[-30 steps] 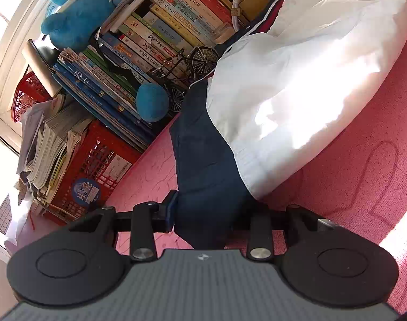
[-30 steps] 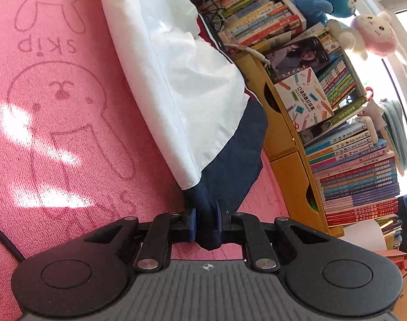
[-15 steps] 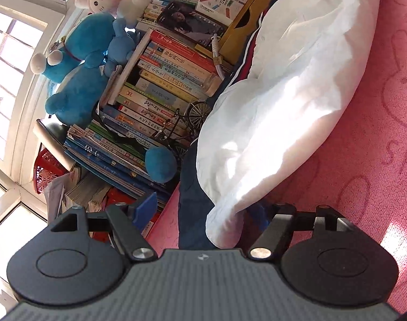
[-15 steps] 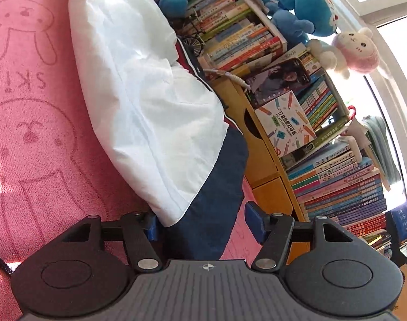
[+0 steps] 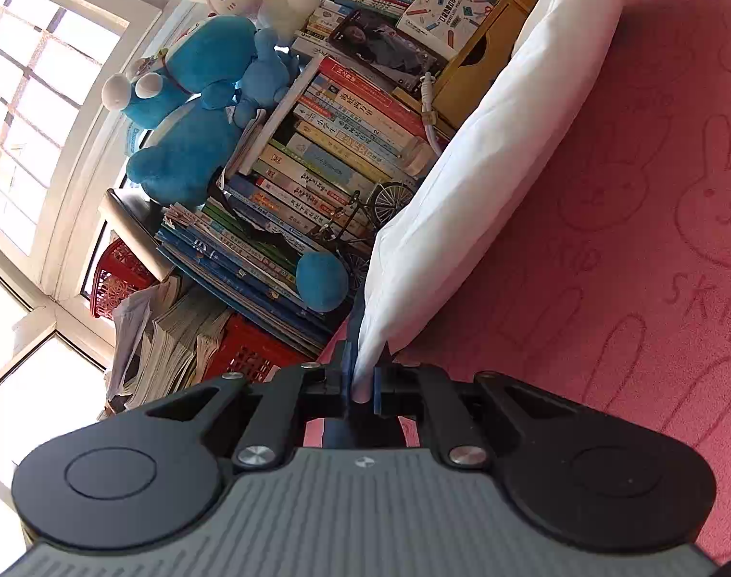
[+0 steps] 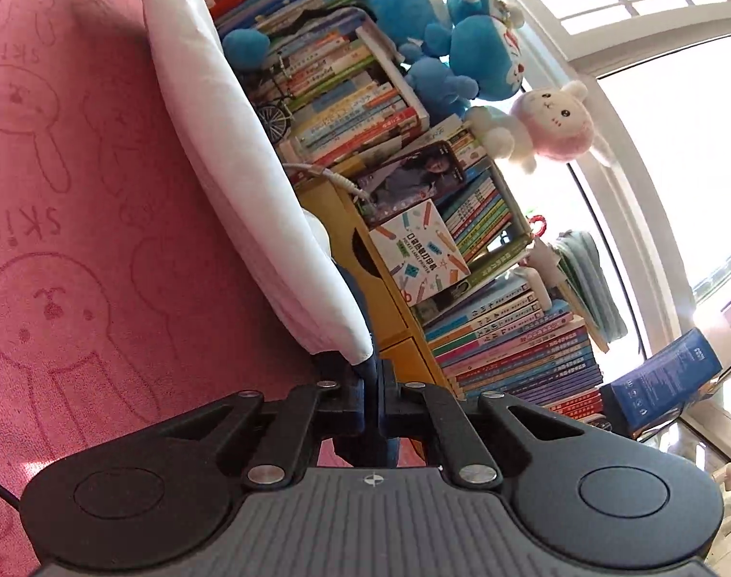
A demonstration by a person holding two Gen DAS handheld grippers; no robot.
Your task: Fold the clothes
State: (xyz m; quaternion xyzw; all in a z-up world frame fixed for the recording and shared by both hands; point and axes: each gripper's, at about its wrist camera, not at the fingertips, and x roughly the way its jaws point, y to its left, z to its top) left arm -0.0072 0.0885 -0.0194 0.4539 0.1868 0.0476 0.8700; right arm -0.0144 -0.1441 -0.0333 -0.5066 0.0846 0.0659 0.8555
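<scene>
A white and navy garment [image 5: 485, 168] is stretched in a long fold above the pink rabbit-print mat [image 5: 630, 240]. In the left wrist view one corner of it runs down into my left gripper [image 5: 360, 380], whose jaws are closing tight, the blue pads pressing on white cloth. Seen from the right wrist, the same garment [image 6: 250, 182] slopes down to my right gripper [image 6: 372, 384]. Its jaws are also closing, pinching the white-and-navy corner. The navy layer is mostly hidden behind the white one.
Beside the mat stand stacked books [image 5: 327, 154], blue plush toys [image 5: 192, 110], a pink plush [image 6: 553, 120], a yellow wooden drawer unit [image 6: 380, 298], a small model bicycle [image 5: 365, 221] and a red basket [image 5: 250, 356]. A bright window [image 6: 678, 144] lies behind them.
Both grippers opened wide around the garment's corners and then shut on them again. Both rose and tipped up, and the garment lifted from a spread heap into a taut, narrow fold.
</scene>
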